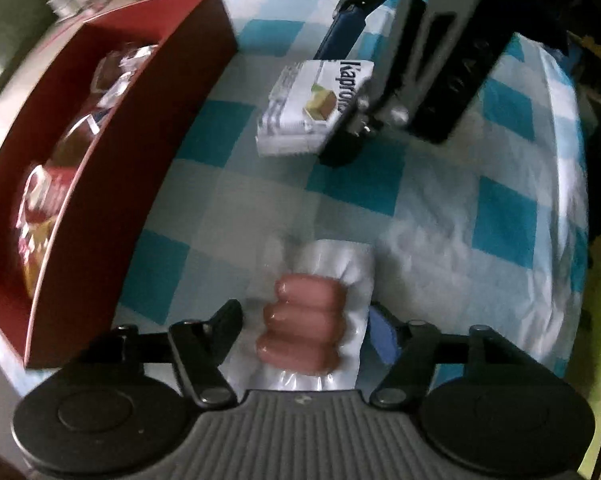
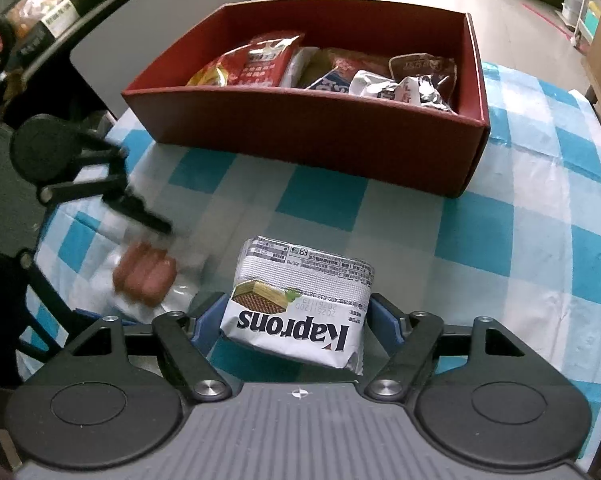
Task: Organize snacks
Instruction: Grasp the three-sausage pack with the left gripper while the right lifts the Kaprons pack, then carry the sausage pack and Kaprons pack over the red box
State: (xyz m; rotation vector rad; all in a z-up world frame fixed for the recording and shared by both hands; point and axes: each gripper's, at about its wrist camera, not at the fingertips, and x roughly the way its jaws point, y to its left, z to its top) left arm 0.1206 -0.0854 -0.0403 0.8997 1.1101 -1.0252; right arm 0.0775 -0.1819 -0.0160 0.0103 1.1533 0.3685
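Note:
A clear pack of three pink sausages point(image 1: 302, 330) sits between the fingers of my left gripper point(image 1: 306, 312); the pads touch its film edges, so the gripper is shut on it, low over the checked cloth. In the right wrist view this gripper point(image 2: 130, 270) and the sausages point(image 2: 144, 276) are blurred. My right gripper point(image 2: 298, 304) is shut on a white Kaprons wafer pack point(image 2: 300, 308), with a blue pad against each side. In the left wrist view, the same wafer pack point(image 1: 308, 104) shows under the right gripper point(image 1: 332, 104). The red box point(image 2: 300, 140) holds several snack bags.
The blue-and-white checked tablecloth point(image 2: 480, 220) covers a round table whose edge curves away on the right. The red box's wall point(image 1: 112, 184) stands close to the left of my left gripper. Shelves with goods point(image 2: 52, 12) stand beyond the table at the back left.

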